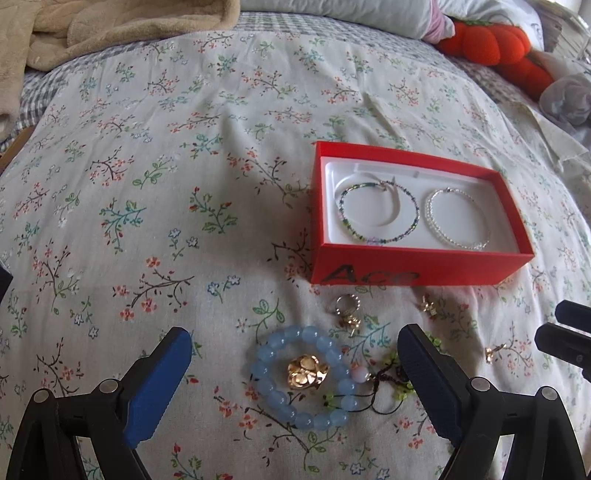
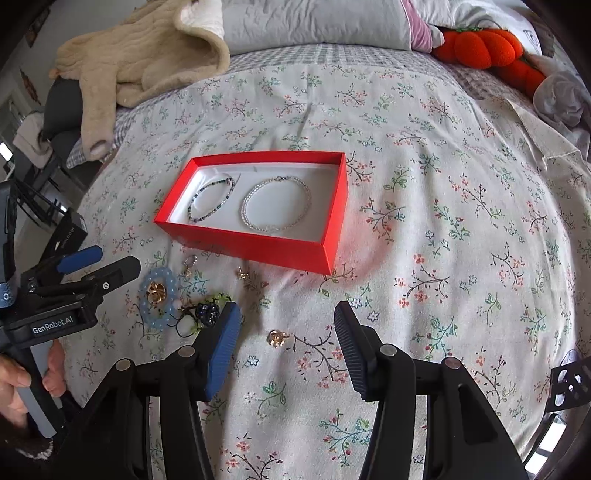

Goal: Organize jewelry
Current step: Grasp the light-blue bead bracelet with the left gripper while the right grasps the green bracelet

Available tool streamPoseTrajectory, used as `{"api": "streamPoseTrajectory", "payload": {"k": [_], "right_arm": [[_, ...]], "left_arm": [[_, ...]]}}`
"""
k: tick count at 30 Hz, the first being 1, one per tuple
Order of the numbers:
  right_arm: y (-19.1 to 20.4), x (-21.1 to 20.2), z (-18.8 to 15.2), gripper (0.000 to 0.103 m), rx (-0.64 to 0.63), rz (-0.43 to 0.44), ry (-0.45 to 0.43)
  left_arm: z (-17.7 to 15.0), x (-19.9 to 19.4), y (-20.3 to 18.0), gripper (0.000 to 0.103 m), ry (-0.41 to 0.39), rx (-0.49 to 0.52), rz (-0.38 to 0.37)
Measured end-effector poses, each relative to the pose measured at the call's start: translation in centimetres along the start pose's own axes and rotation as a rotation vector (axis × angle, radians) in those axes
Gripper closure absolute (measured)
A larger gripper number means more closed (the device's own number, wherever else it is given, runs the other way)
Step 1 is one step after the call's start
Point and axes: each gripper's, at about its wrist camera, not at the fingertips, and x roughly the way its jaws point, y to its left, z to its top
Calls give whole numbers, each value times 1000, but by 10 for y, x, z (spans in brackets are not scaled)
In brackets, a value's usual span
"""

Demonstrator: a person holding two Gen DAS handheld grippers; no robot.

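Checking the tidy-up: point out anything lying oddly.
A gold earring sits inside the blue bead bracelet, and three more gold pieces lie loose on the bedspread outside the red box.

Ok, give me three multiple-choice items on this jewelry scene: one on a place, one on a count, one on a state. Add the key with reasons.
1. Where does the gold flower piece lie?
A. inside the ring of the blue bead bracelet
B. in the red box
C. on the beige blanket

2. How many bracelets lie in the red box?
A. none
B. two
C. four

3. How do the jaws of the left gripper stand?
A. shut on the blue bead bracelet
B. shut on nothing
C. open, apart from the bracelet

Key: 1 A, the beads circle it on the bedspread; 2 B, one green-beaded and one pearly loop lie side by side; 3 C, both pads stand wide of the beads.
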Motion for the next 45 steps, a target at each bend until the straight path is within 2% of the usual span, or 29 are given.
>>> {"api": "streamPoseTrajectory", "payload": {"k": [17, 19, 25, 28, 32, 35, 39, 44, 45], "right_arm": [[11, 13, -14, 47, -74, -63, 50], [13, 15, -13, 47, -80, -61, 52], [19, 18, -12, 47, -87, -55, 49], [21, 19, -11, 47, -88, -12, 48], [25, 22, -10, 47, -89, 26, 48], [32, 23, -11, 47, -108, 46, 39], [42, 23, -10, 48, -147, 88, 19], [52, 33, -11, 66, -181, 110, 40], [53, 36, -11, 67, -185, 104, 47]], "left_arm": [[-24, 28, 31, 10, 121, 23, 50], [-26, 31, 32, 13, 135, 26, 43], [-26, 38, 24, 37, 157, 56, 30], [-25, 41, 21, 51, 165, 53, 12], [-24, 44, 17, 72, 178, 54, -12], [-25, 45, 14, 94, 192, 55, -27], [-25, 41, 18, 94, 195, 25, -43], [-26, 31, 19, 94, 176, 25, -52], [-25, 30, 20, 94, 171, 25, -54]]}}
